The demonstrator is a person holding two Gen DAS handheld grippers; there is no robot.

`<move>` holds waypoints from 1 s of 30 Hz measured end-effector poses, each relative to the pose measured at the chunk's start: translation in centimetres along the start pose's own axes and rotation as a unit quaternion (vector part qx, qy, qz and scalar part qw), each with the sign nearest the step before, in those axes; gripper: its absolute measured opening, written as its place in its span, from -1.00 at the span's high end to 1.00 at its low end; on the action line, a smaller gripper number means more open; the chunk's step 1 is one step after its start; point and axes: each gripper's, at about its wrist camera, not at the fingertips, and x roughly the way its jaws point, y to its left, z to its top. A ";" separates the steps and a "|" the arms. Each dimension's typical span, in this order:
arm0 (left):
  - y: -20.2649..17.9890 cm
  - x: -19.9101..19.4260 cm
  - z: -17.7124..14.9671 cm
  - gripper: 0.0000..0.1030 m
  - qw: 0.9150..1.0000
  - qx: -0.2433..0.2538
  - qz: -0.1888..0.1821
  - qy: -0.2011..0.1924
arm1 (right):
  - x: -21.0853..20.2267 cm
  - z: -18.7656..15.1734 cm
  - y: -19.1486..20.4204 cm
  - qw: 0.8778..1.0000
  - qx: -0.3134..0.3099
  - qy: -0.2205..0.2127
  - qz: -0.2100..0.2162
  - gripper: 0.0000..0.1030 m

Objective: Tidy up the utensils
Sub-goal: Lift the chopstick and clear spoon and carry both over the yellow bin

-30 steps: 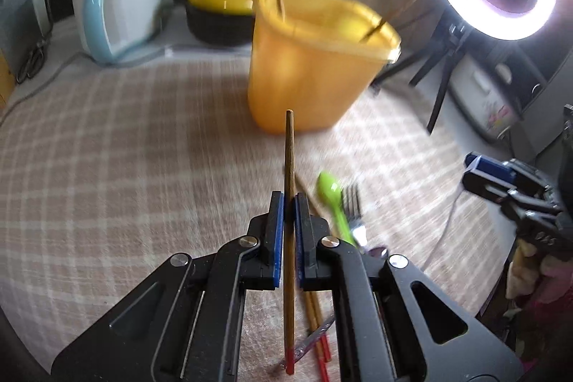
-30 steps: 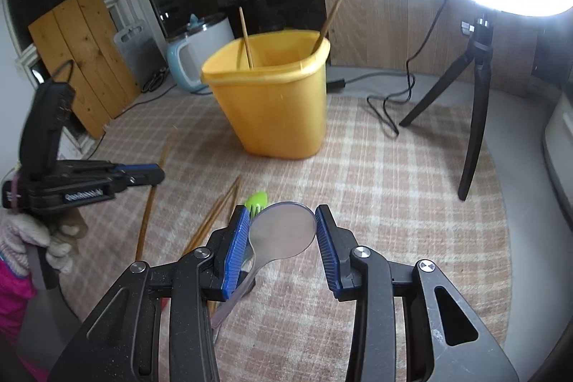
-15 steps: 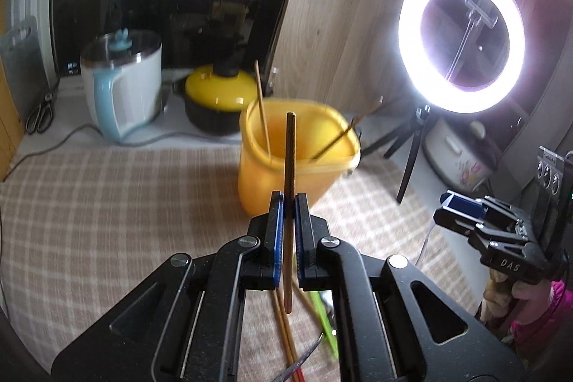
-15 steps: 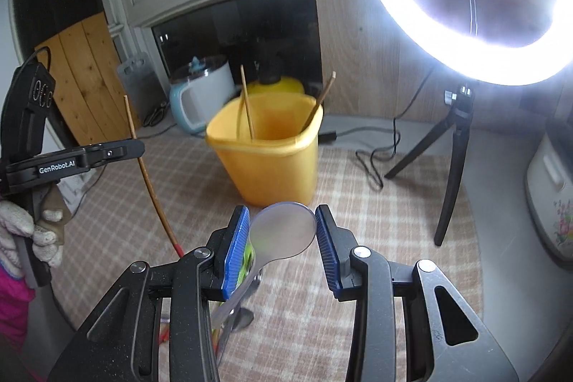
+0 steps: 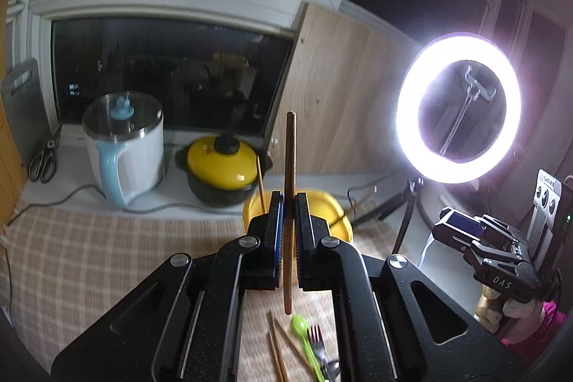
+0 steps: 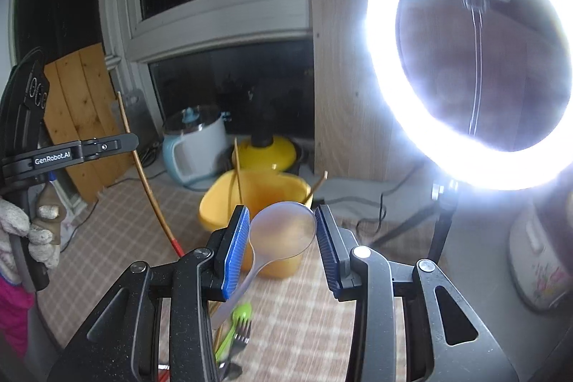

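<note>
Two hand-held grippers are up off the table [image 5: 71, 260], both higher than a second ago: the yellow bin [image 6: 272, 199], which then filled the middle of each view, now sits low and partly behind the fingers, and the window and ring light [image 5: 458, 110] fill the upper part. The left hand-held gripper [image 5: 289, 238] is clamped tight on a wooden chopstick [image 5: 290, 149], which stands upright between the pads; its lower end, earlier down among the utensils on the cloth, now hangs clear above them. The right hand-held gripper [image 6: 283, 238] holds a translucent plastic spoon [image 6: 283, 231] by its bowl, pads pressing both sides, with the handle slanting down to the left; the grip looks the same as before. On the checked cloth below lie a green spoon [image 5: 304, 339], a metal fork [image 5: 317, 342] and more chopsticks [image 5: 277, 349], close together. Two chopsticks lean inside the bin
</note>
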 end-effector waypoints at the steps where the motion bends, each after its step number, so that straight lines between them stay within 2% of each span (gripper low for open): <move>1: 0.1 0.0 0.4 0.93 1.000 0.000 0.000 -0.005 | 0.0 0.5 0.1 1.000 -0.002 -0.005 -0.002 0.30; 9: 0.0 1.4 3.5 0.93 1.000 0.001 0.000 -0.029 | 1.2 3.8 0.7 0.999 -0.028 -0.034 -0.027 0.30; 16: 0.1 3.5 4.7 0.93 1.000 0.003 0.002 -0.026 | 3.3 5.5 1.5 0.996 -0.045 -0.048 -0.052 0.30; 24: 0.7 6.1 4.3 0.93 1.000 0.008 0.017 -0.008 | 6.2 6.0 2.6 0.993 -0.073 -0.051 -0.077 0.30; 30: 1.5 7.8 3.0 0.93 1.000 -0.003 0.014 0.014 | 9.2 5.0 2.9 0.992 -0.095 -0.024 -0.083 0.30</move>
